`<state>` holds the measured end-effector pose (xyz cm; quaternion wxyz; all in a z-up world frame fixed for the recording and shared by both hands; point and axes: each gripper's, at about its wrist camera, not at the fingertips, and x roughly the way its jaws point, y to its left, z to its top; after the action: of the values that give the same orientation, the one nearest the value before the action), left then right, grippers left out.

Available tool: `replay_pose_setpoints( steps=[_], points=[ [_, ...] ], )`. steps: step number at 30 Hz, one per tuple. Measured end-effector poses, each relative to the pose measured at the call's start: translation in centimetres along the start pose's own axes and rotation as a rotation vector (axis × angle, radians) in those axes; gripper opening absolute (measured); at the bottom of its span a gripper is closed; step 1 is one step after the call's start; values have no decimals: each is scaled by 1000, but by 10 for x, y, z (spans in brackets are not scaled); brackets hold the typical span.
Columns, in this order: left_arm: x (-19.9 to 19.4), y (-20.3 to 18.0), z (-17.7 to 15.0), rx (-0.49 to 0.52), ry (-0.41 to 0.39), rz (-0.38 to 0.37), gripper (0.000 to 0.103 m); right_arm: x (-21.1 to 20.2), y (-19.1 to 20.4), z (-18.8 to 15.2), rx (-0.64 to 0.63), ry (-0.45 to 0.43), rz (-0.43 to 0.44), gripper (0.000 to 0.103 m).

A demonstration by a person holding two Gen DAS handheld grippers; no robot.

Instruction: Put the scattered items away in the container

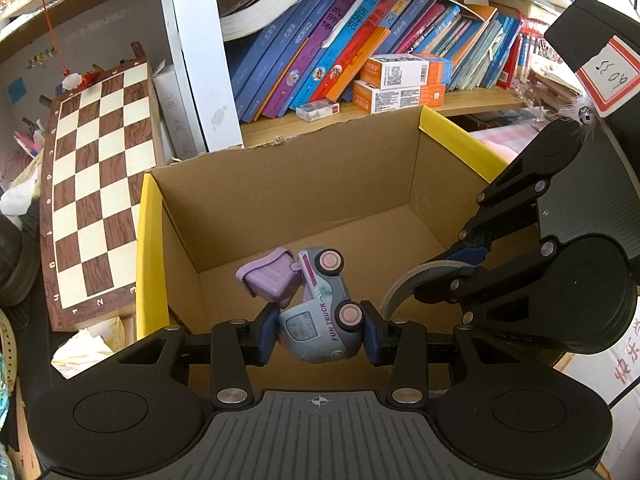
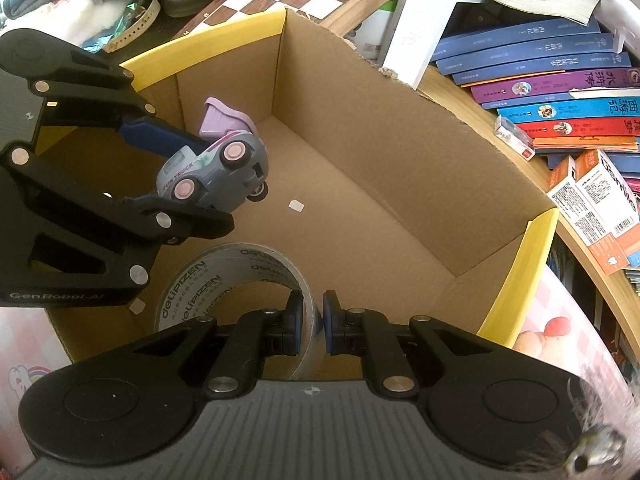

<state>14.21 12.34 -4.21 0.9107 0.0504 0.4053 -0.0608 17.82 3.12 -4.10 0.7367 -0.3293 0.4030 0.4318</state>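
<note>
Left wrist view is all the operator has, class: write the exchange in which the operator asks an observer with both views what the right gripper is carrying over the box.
Operator: I see my toy truck clamped in the left gripper. What is the right gripper carrying? I only see a curved grey edge.
Observer: A roll of tape, printed with lettering, with the jaws pinching its wall.
Operator: Is anything already in the cardboard box?
Observer: Only a small pale scrap on the floor.
Operator: Is the truck resting on that floor?
Observer: From the right wrist view it appears to hang above it, tipped on its side with its pink wheels showing.
</note>
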Motion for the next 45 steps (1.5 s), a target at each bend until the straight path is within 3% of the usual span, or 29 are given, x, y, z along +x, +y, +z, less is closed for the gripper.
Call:
replay_pose_setpoints(
  steps=[15,22,28,32,37,45],
  points=[
    [-1,0,0,-4,5,2,40,2,1,-1,6,4,-3,14],
    [-5,0,-1,-9,0,3,42,0,1,-1,7,-2,-8,22],
    [-11,0,-2,-14,-5,9,43,-7,1,-2,11,-21,-34,36],
    [-18,-1,-1,-15,-22,16,52,-18,1,-4,18,-46,-48,37],
    [-31,-5,0,-12,-46,29,53,-36,1,-5,37,-83,-74,40],
    [-65,-13,-4,-13,-102,55,63,-76,3,-16,79,-151,-115,43]
  ],
)
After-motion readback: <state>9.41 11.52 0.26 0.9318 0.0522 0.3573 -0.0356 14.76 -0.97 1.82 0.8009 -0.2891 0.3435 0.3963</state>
